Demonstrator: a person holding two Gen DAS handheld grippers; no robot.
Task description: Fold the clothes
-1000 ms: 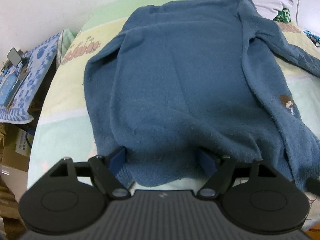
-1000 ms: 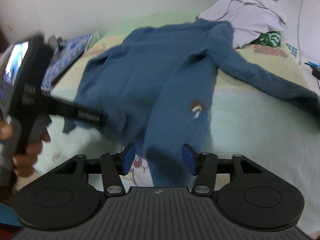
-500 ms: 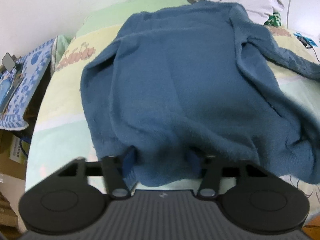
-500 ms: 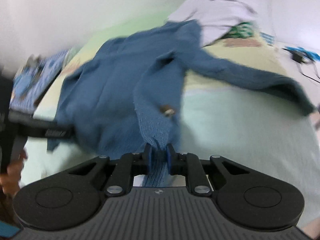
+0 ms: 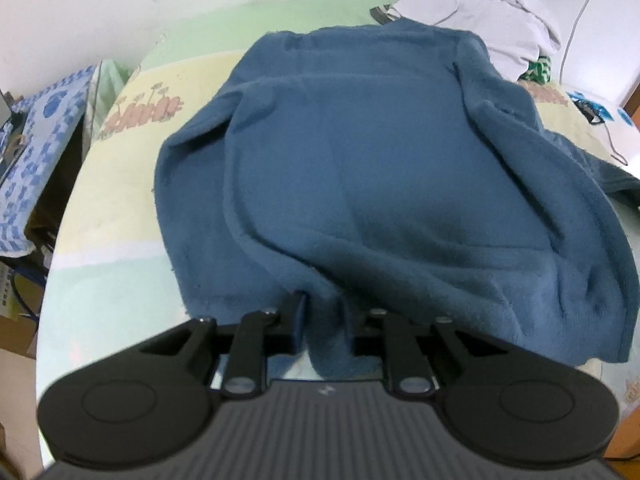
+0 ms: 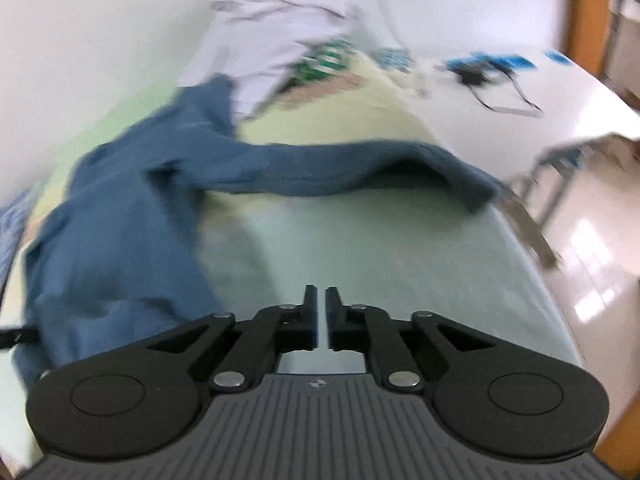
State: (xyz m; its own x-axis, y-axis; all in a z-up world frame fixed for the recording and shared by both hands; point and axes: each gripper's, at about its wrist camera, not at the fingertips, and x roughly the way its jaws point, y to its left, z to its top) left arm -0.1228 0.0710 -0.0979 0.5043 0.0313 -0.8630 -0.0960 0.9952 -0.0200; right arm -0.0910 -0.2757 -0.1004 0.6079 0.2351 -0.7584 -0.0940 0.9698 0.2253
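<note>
A bed (image 5: 100, 240) against a white wall carries a blue sweater (image 5: 380, 168) lying lengthwise from the near edge toward the far end, beside a pale clothes heap (image 5: 492, 12). The left gripper (image 5: 324, 320) is closing, pinching the hem at the near edge. The right gripper (image 6: 321, 312), nearly together and easing apart on nothing, points past the body to the sleeve (image 6: 360, 168) stretched crosswise toward the right edge, nearest that hand

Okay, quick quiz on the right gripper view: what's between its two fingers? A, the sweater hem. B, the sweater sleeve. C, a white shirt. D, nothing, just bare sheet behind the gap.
D: the right gripper has only a narrow empty gap between its fingers, with bare bed sheet behind it; the blue sweater lies off to its left, apart from it, while its jaws are opening.
</note>
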